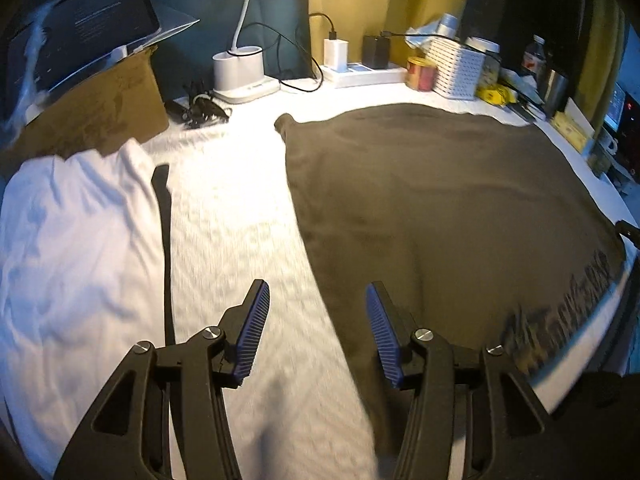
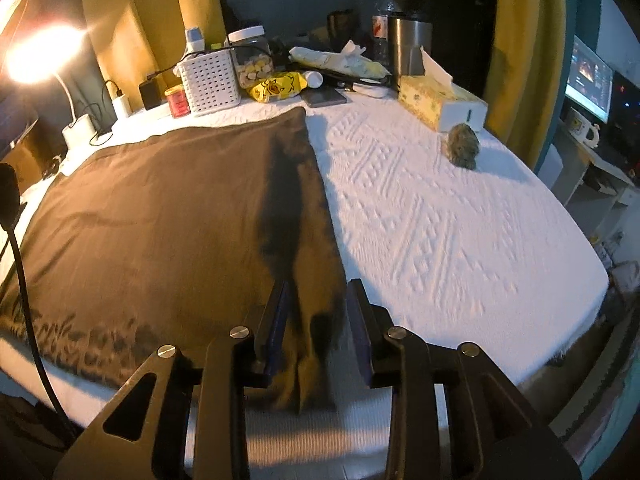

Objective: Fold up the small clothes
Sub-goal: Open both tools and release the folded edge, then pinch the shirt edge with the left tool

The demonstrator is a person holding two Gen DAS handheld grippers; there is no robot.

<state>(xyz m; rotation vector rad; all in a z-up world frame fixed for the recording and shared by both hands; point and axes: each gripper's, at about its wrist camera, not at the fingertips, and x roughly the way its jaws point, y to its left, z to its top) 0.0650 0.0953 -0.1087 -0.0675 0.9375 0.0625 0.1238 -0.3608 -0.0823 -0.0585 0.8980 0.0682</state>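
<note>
Brown cloth, the garment (image 1: 440, 208) you were folding, lay spread flat on the white textured table cover (image 2: 440, 220), its printed hem toward you. Your left gripper (image 1: 316, 328) hung released over its left edge, holding nothing. Your right gripper (image 2: 316, 328) stood with its jaws parted around the near right corner, where the fabric bunched up between the fingers; I judged it not yet clenched.

You risked pinching the table cover along with the corner, since both sat in the same gap, and a lift would then have dragged the whole surface. A white garment (image 1: 76, 240) waited to the left beside a cardboard box (image 1: 100, 112). The basket (image 2: 210, 80), the lamp base (image 1: 240, 72) and the tissue box (image 2: 436, 102) crowded the far edge, limiting how far you could fold away from yourself
</note>
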